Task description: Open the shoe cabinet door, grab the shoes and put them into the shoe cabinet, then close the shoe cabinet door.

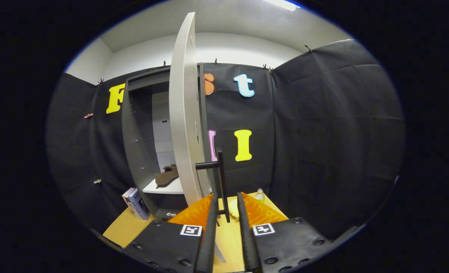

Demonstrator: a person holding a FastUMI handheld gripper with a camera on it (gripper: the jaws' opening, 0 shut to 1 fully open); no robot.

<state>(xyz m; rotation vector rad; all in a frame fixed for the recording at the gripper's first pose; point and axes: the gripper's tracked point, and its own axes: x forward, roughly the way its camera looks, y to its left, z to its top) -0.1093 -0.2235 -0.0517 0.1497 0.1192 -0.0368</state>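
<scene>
The tall dark grey shoe cabinet [135,144] stands upright at the back left of the wooden tabletop [127,227], its back against the black cloth booth wall [323,144]. Its front faces the gripper and is open, showing a pale rear panel and a light shelf [165,187] low inside.

The cabinet's pale grey door [184,113] is swung out on its right-hand side and is seen almost edge-on, so it reads as a narrow panel running top to bottom, its long axis vertical. Low on its outer face a black bar handle [220,178] stands off the panel on a short horizontal post; the bar itself runs vertically.

A dark brown shoe [166,176] lies on the shelf inside the cabinet, its length running roughly left to right along the shelf; which end is the toe cannot be made out.

The gripper [227,203] has its two fingers a narrow gap apart, and the lower end of the handle bar sits in that gap just ahead of the tips. Whether both fingers press on the bar cannot be told.

A blue and white book-like box [136,203] leans against the cabinet's lower left corner. A small clear bottle with a green label [260,195] stands near the tabletop's far edge, beyond the right finger.
</scene>
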